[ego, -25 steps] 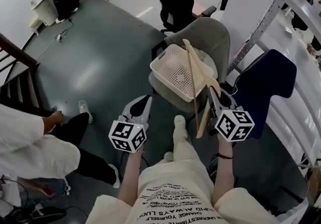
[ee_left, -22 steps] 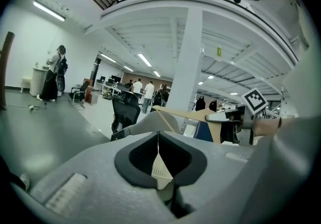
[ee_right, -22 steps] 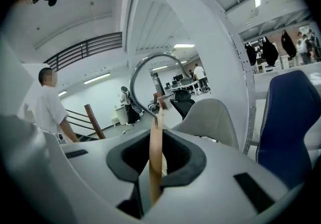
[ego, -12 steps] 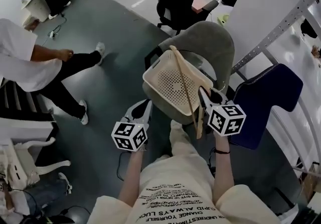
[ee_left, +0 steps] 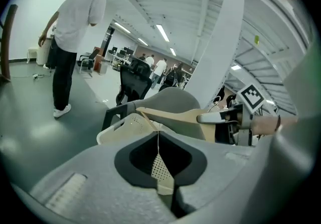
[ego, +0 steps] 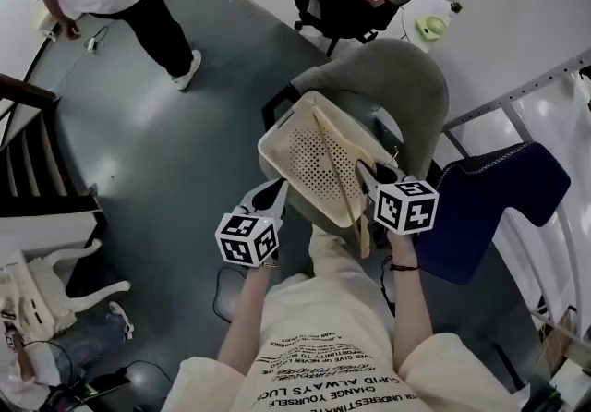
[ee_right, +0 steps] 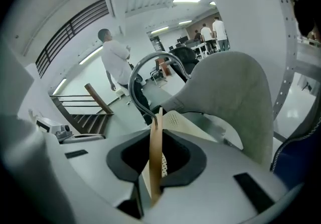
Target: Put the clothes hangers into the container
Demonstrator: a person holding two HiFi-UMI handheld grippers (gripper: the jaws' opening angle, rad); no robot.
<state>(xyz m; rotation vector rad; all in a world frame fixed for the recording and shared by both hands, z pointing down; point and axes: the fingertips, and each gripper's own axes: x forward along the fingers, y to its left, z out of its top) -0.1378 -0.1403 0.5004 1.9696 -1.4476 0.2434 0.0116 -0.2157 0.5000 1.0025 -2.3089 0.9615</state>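
Read left to right in the head view.

- **Left gripper** [ego: 276, 187], at 7 o'clock of the basket: jaws drawn together, nothing clamped between them, tips just beside the near rim.
- **Cream perforated plastic basket** [ego: 284, 122], seated on the grey upholstered chair [ego: 411, 78] near frame centre: perforated floor bare apart from the hanger crossing above it.
- **Wooden clothes hanger** [ego: 332, 161]: slanted over the basket from 11 o'clock to 5 o'clock, low end outside the near rim.
- **Right gripper** [ego: 363, 170], at 5 o'clock of the basket: jaws almost closed, pinching the hanger's flat wooden body edge-on.
- **Dark blue fabric piece** [ego: 489, 193], at 3 o'clock of the basket: well apart from the work.

Judged progress: one hanger brought over the container but not yet released, with lowering and letting go left to do. No further hangers in view, inside the basket or elsewhere, hence remaining count impossible to tell.
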